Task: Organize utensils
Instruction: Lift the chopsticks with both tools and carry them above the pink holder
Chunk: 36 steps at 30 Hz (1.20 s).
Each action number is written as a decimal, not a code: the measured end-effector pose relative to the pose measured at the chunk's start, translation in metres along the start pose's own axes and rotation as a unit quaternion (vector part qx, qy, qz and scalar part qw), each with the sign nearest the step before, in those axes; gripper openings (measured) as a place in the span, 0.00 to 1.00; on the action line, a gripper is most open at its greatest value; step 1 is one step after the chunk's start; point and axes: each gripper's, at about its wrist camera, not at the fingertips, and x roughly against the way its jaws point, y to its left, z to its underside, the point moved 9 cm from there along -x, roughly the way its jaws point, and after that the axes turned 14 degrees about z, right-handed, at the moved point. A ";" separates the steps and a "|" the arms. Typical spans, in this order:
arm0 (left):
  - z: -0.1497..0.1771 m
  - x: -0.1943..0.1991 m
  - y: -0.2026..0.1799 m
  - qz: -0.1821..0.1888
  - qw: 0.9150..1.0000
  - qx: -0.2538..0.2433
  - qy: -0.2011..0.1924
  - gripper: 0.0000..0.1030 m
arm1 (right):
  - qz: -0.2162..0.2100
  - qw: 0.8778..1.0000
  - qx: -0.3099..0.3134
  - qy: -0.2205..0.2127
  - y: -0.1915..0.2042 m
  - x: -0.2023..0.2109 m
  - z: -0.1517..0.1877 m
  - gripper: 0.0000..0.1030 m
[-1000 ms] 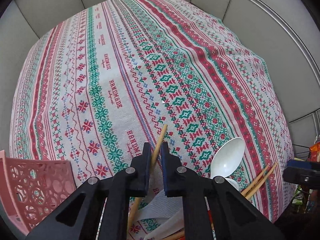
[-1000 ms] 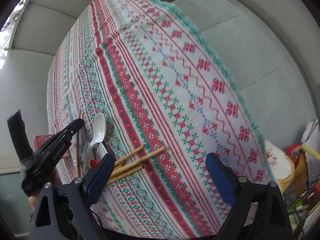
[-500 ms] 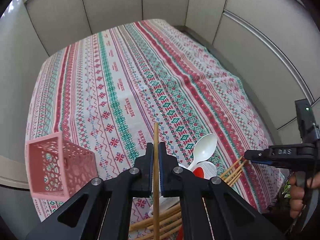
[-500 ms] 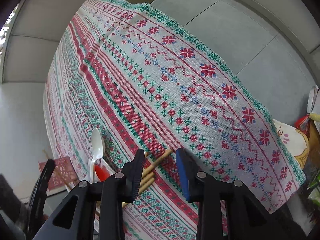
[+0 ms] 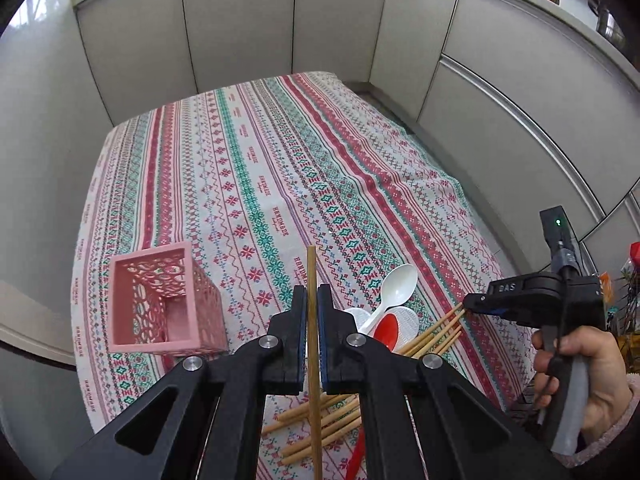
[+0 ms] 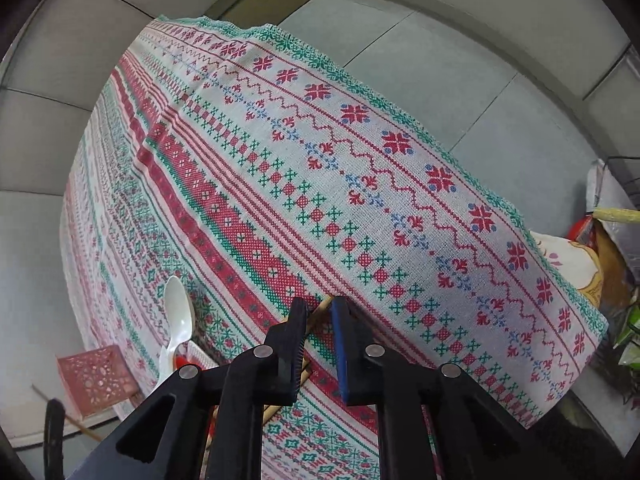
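My left gripper (image 5: 311, 300) is shut on a single wooden chopstick (image 5: 312, 320) and holds it upright, lifted above the patterned tablecloth (image 5: 280, 168). A pink lattice basket (image 5: 160, 304) stands to its left. Below lie a pile of wooden chopsticks (image 5: 432, 332), a white spoon (image 5: 394, 288) and a red spoon (image 5: 386, 330). My right gripper (image 6: 319, 312) is nearly closed around the end of a chopstick (image 6: 320, 309) in the pile; it also shows in the left wrist view (image 5: 472, 306).
Grey partition walls (image 5: 240, 32) surround the table on the far and right sides. The white spoon (image 6: 180, 316) and the pink basket (image 6: 96, 376) lie left of my right gripper. Bags and clutter (image 6: 608, 256) sit beyond the table's right edge.
My left gripper closed on one chopstick and lifted it high off the cloth. My right gripper closed from wide open down onto the chopstick pile's ends.
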 end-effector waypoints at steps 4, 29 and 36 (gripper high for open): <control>0.002 0.009 -0.003 -0.002 1.000 -0.004 -0.007 0.05 | 0.067 0.997 0.007 -0.037 0.010 0.003 0.004 0.13; 0.004 0.084 0.045 -0.025 0.995 0.038 -0.087 0.05 | -0.096 0.988 -0.009 -0.125 0.023 0.091 -0.015 0.05; -0.005 0.114 0.041 -0.025 0.990 0.044 -0.129 0.05 | -0.123 0.965 0.061 -0.222 0.049 0.168 -0.001 0.04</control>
